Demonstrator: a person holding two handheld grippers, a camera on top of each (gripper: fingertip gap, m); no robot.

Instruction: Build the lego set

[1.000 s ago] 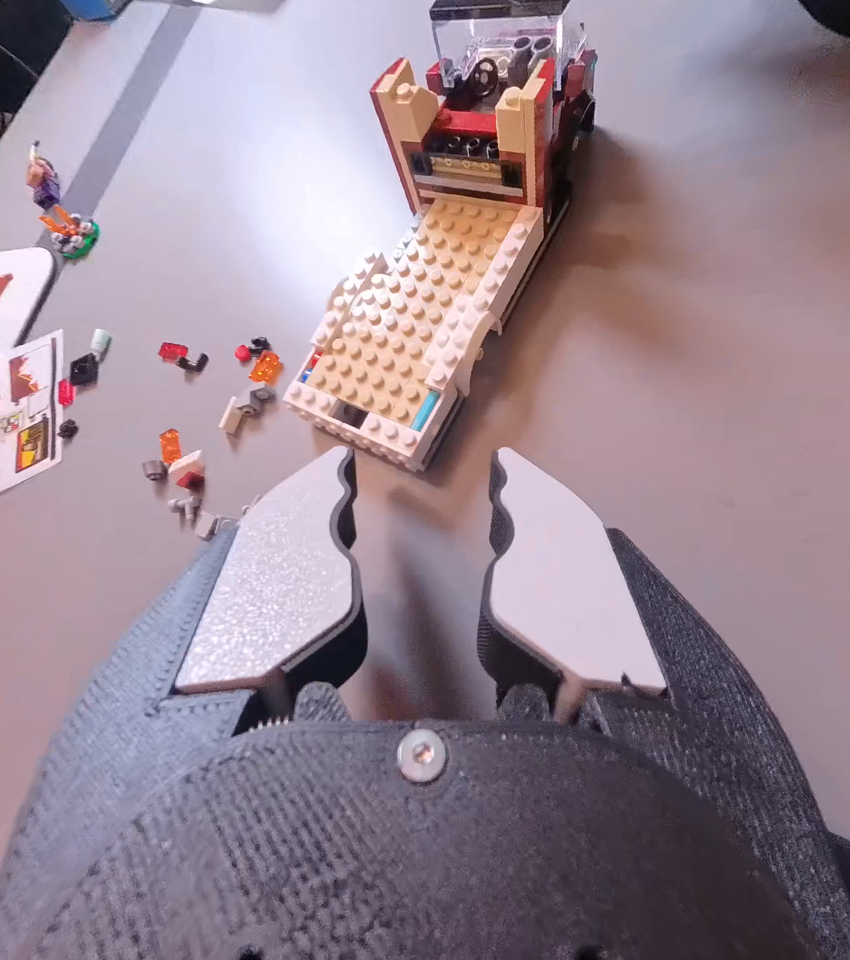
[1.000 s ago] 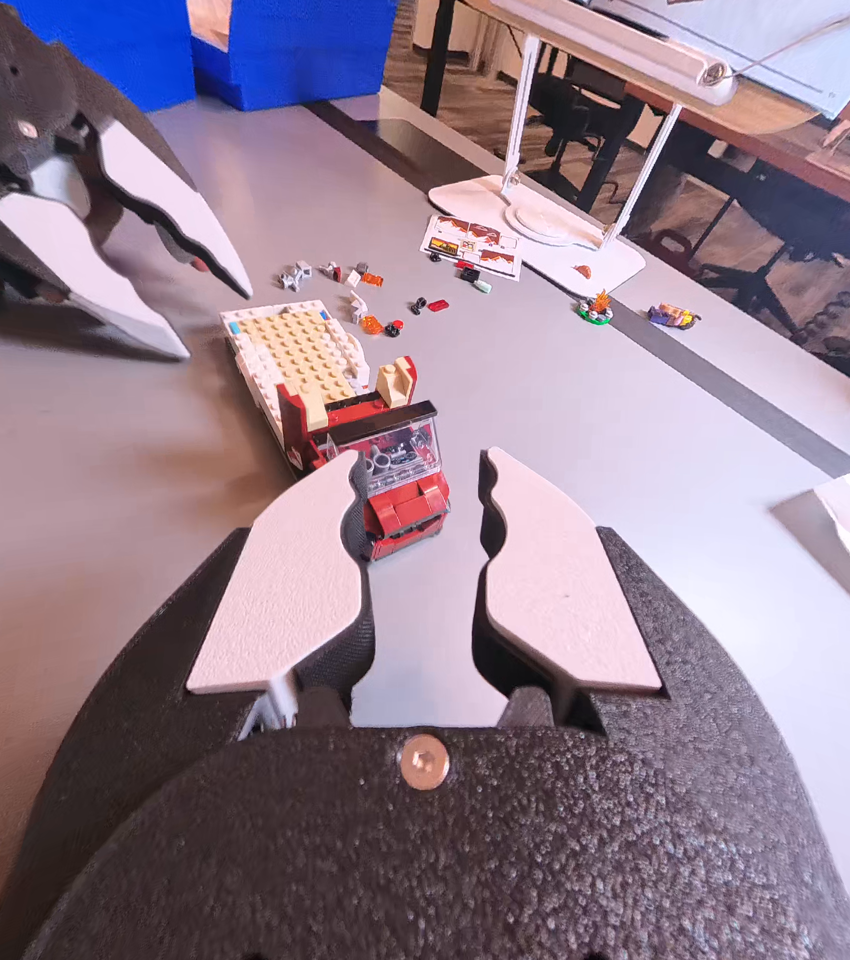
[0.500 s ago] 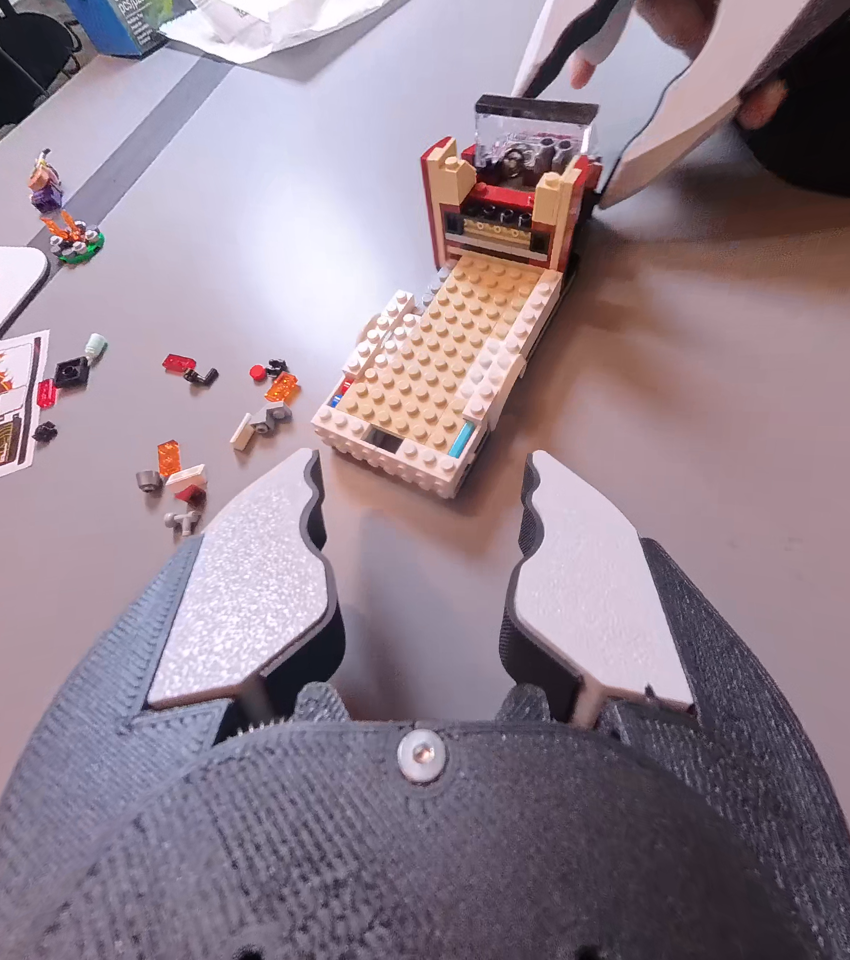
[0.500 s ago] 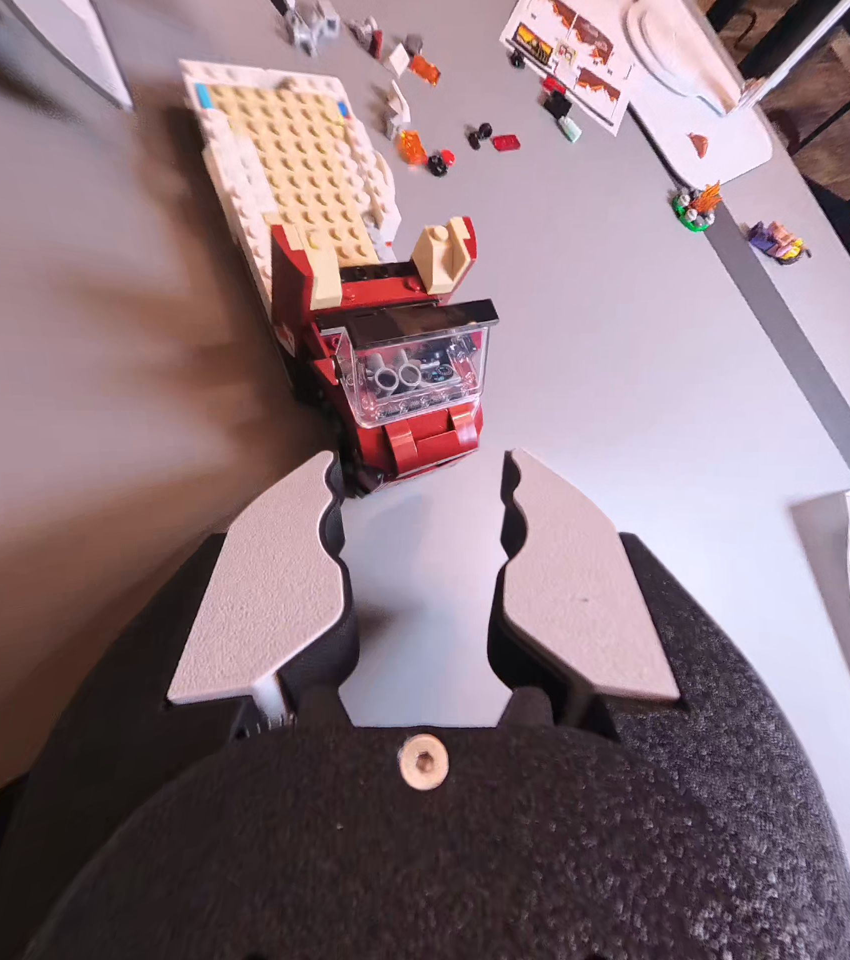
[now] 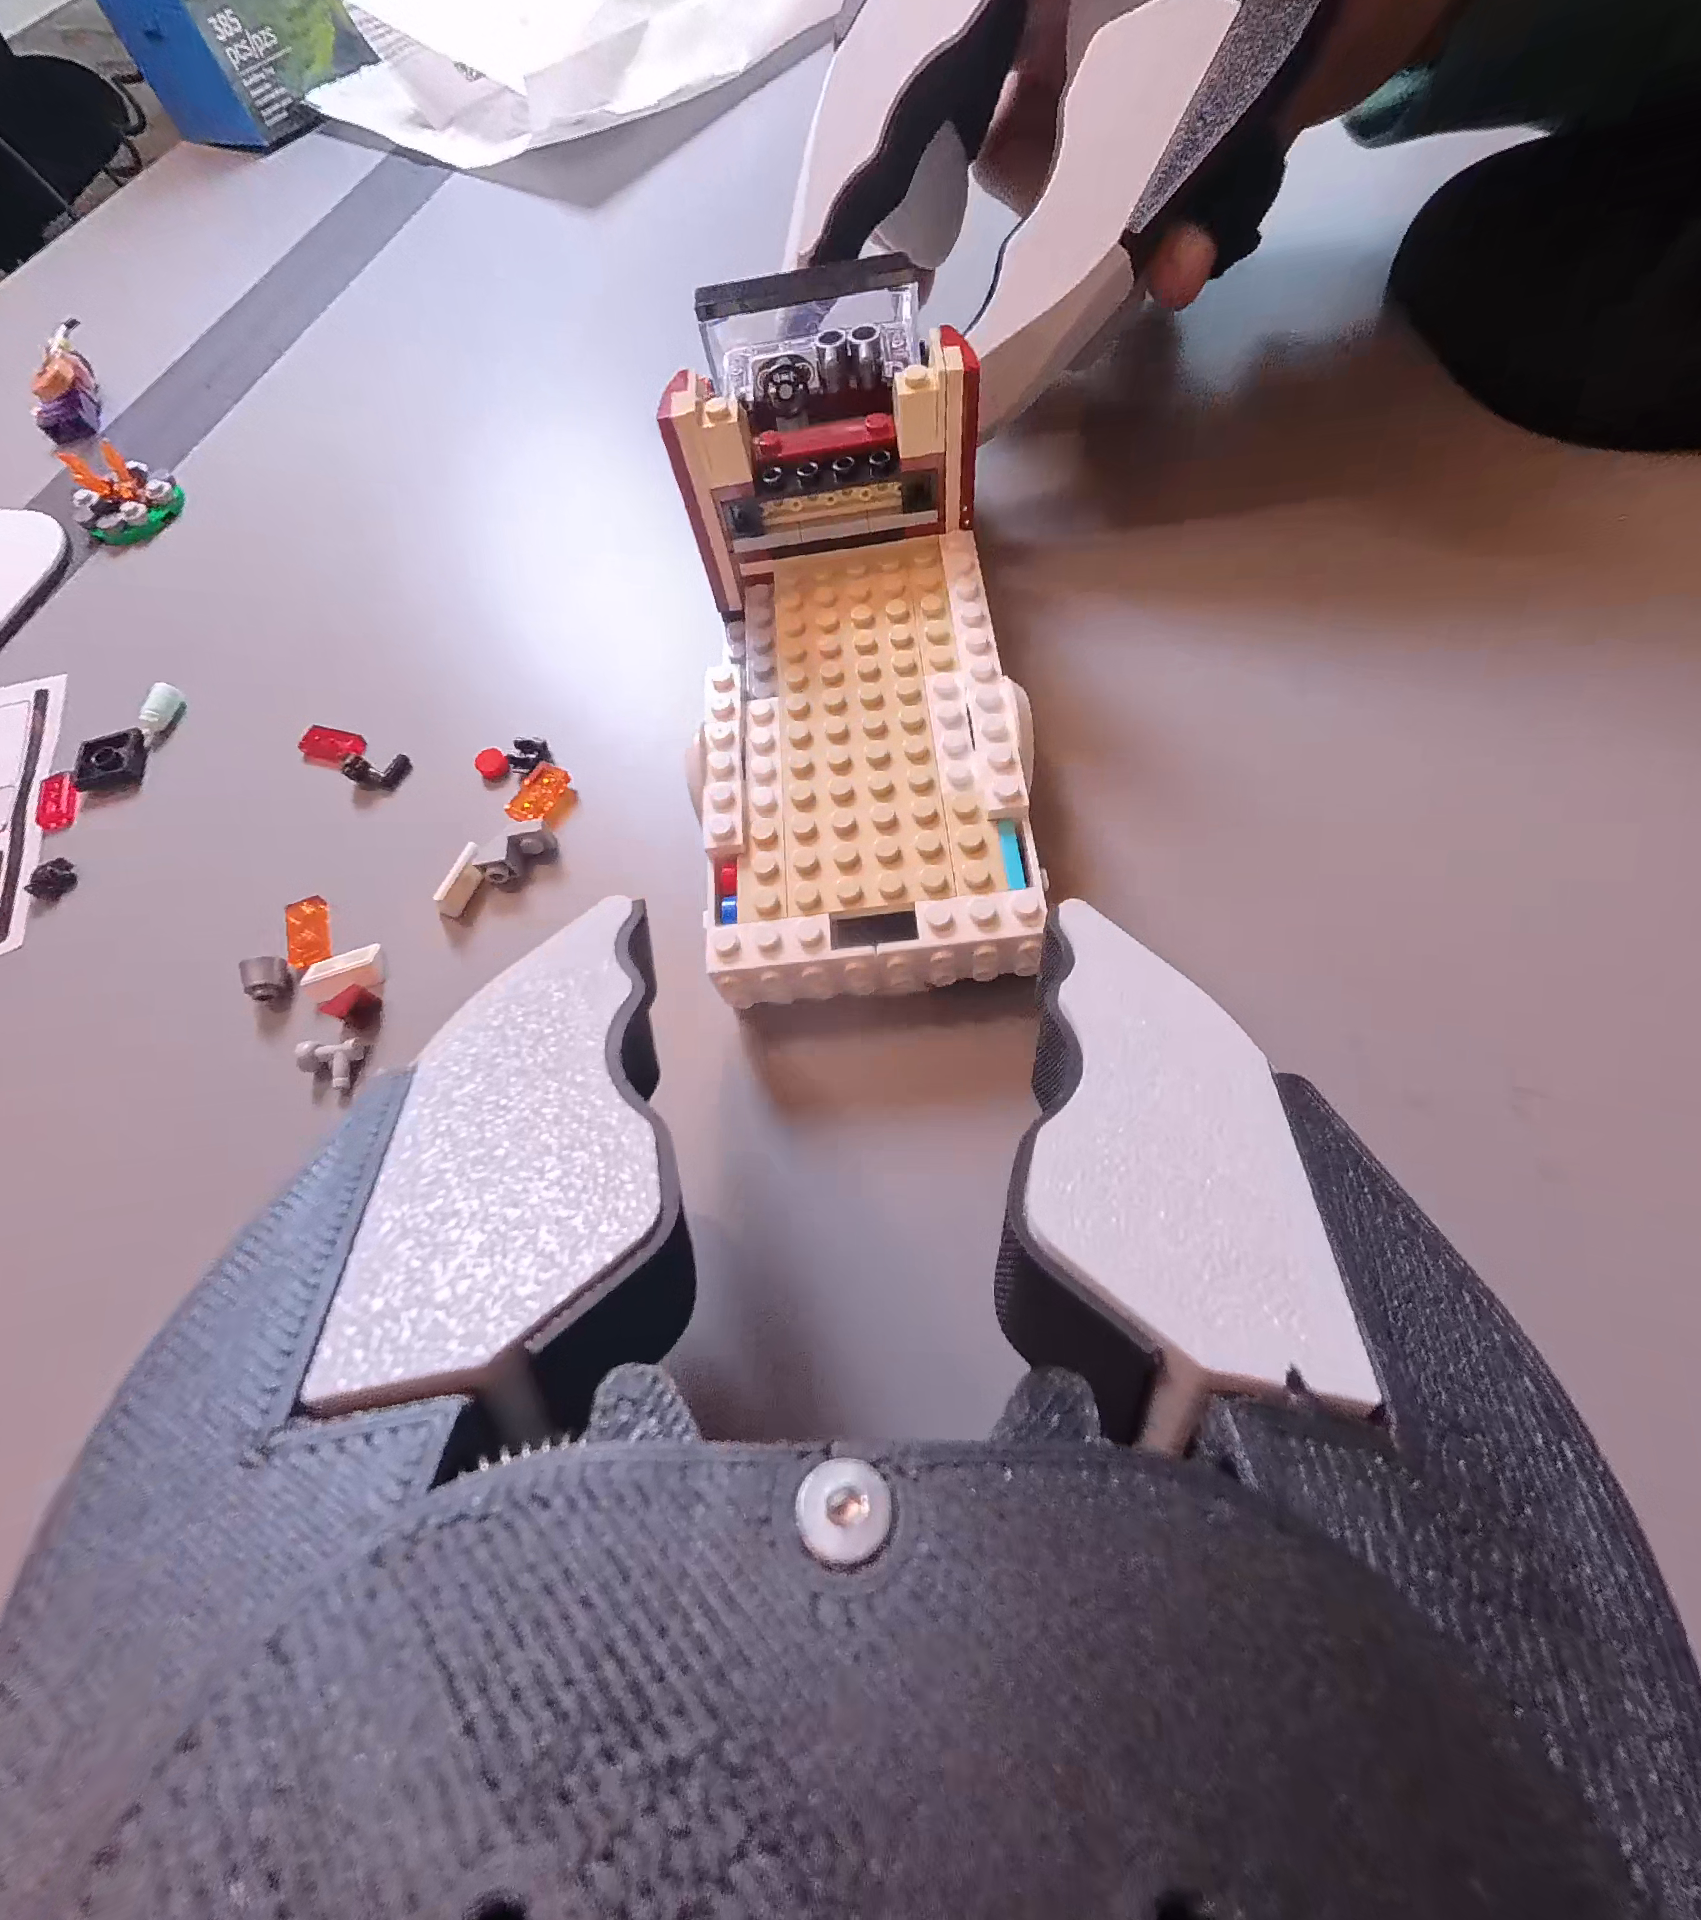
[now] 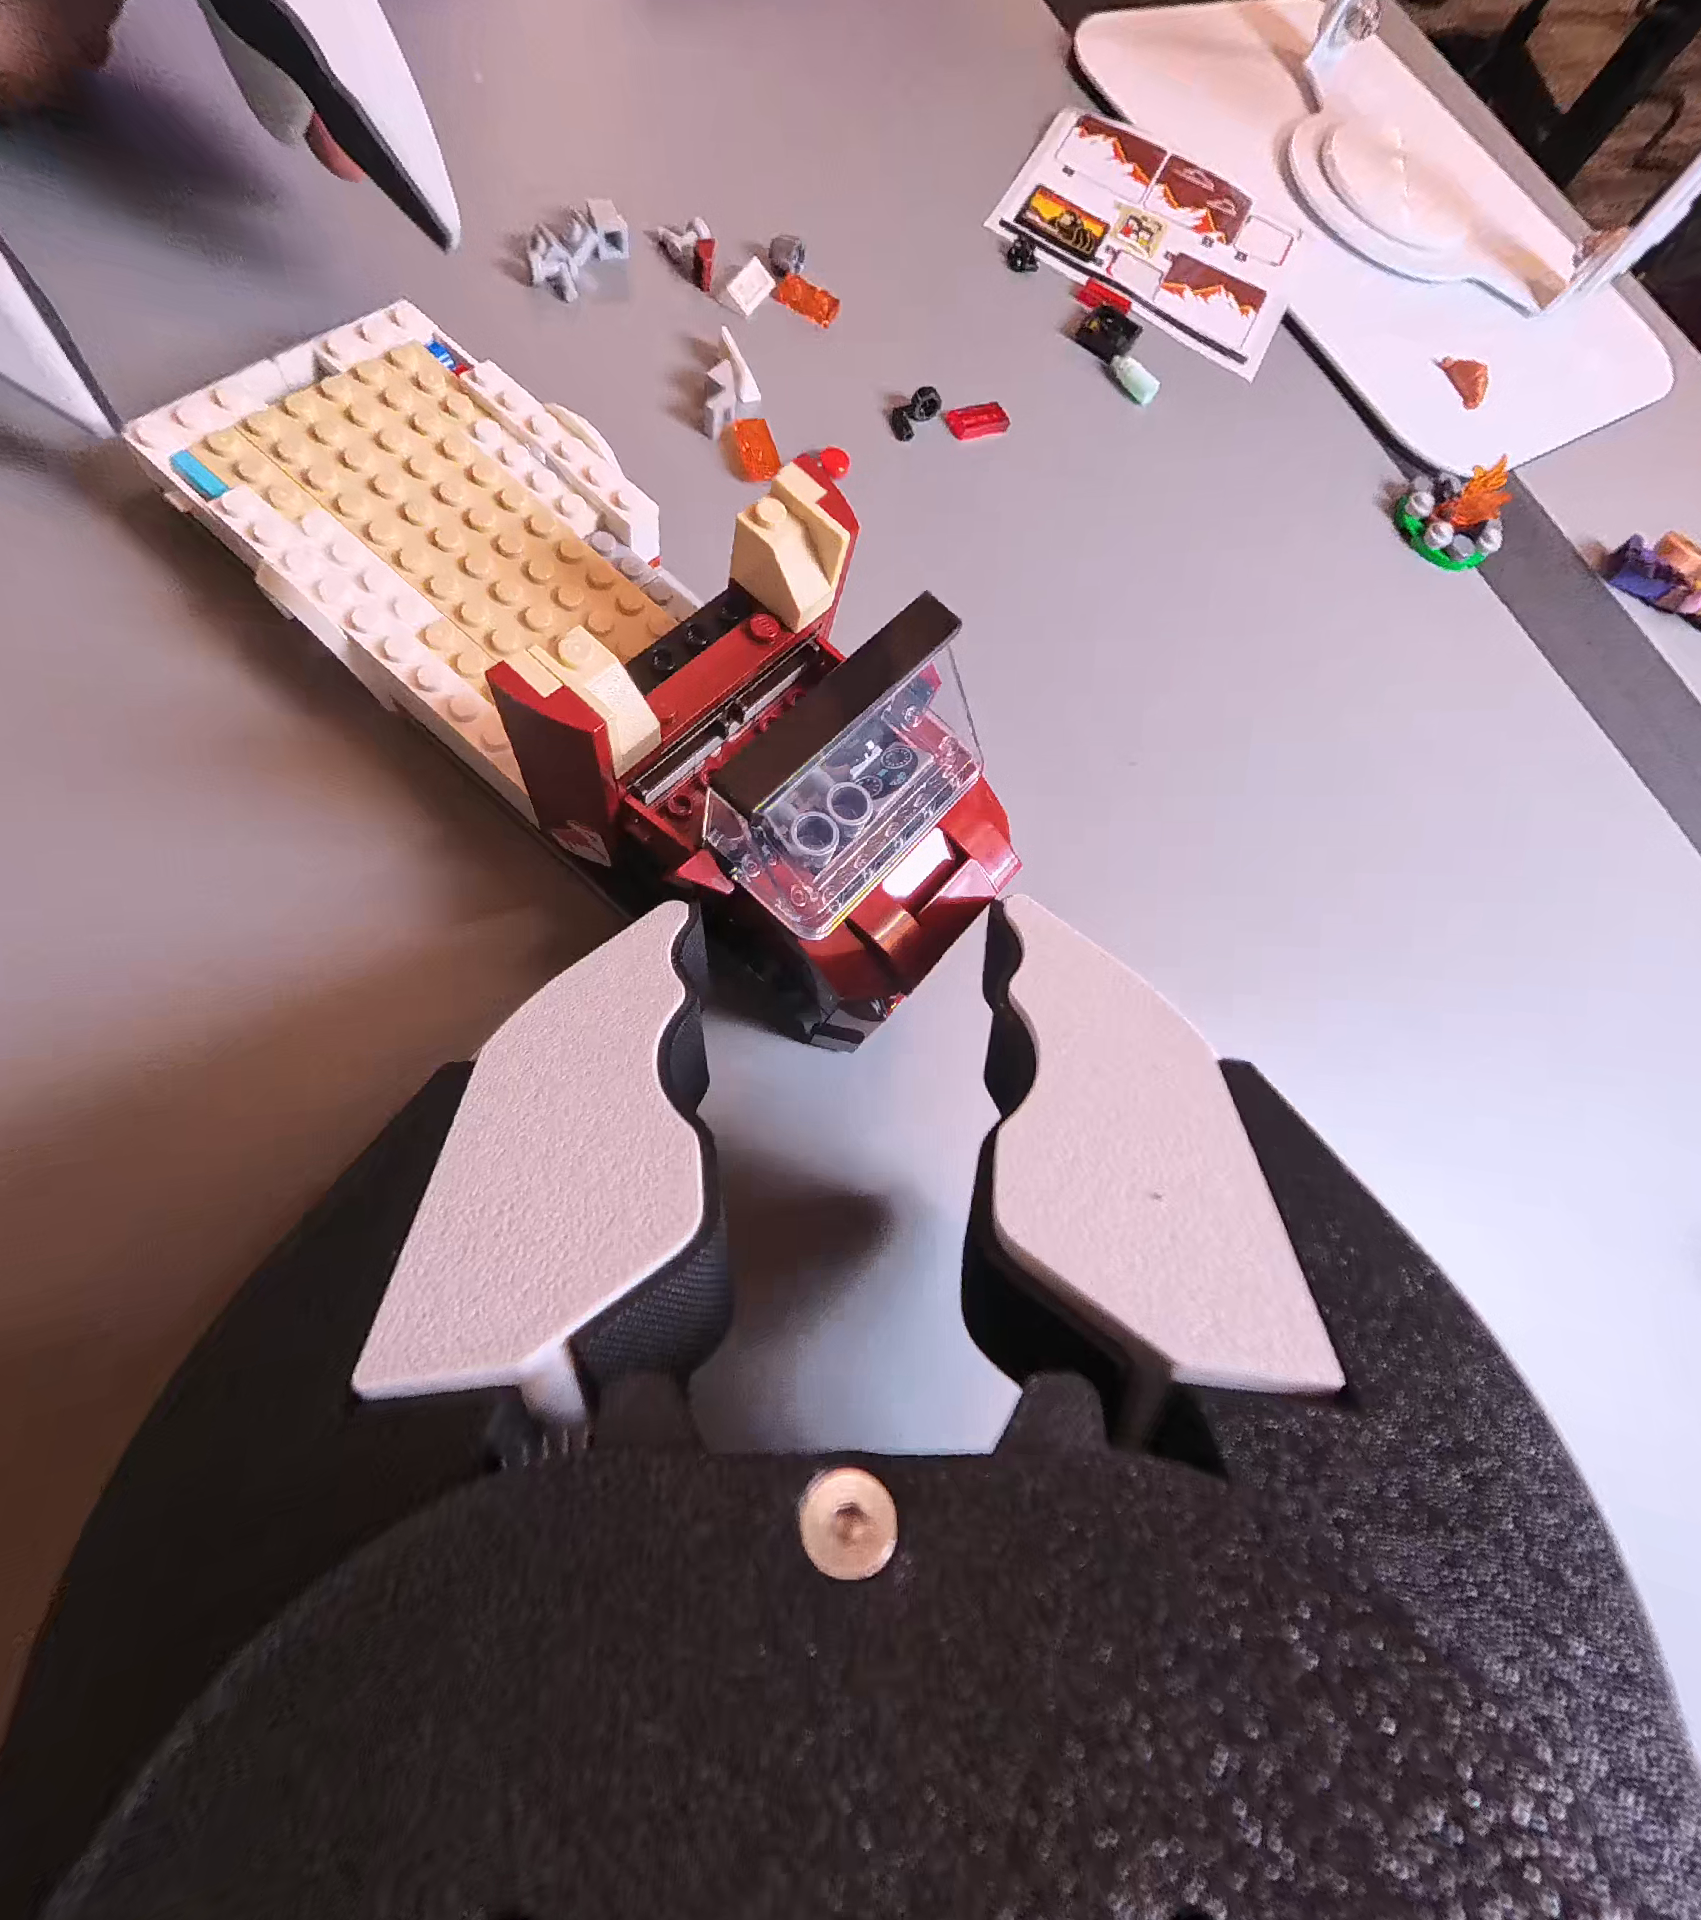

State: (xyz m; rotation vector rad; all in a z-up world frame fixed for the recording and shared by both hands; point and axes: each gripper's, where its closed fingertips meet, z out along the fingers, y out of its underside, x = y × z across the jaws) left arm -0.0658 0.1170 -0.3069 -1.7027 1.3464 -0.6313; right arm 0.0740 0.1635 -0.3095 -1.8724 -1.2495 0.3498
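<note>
Bare tabletop [image 5: 1345,831] lies right of the left claw [image 5: 846,940]; loose bricks [image 5: 410,831] crowd its left, and the truck [image 5: 867,748] blocks straight ahead.

Lego truck [image 5: 867,748]: tan studded bed, white edging (dark red cab).

office: grey desks [image 5: 1345,727], swivel chairs [image 5: 25,114], desk lamp base [image 6: 1428,239]
</note>
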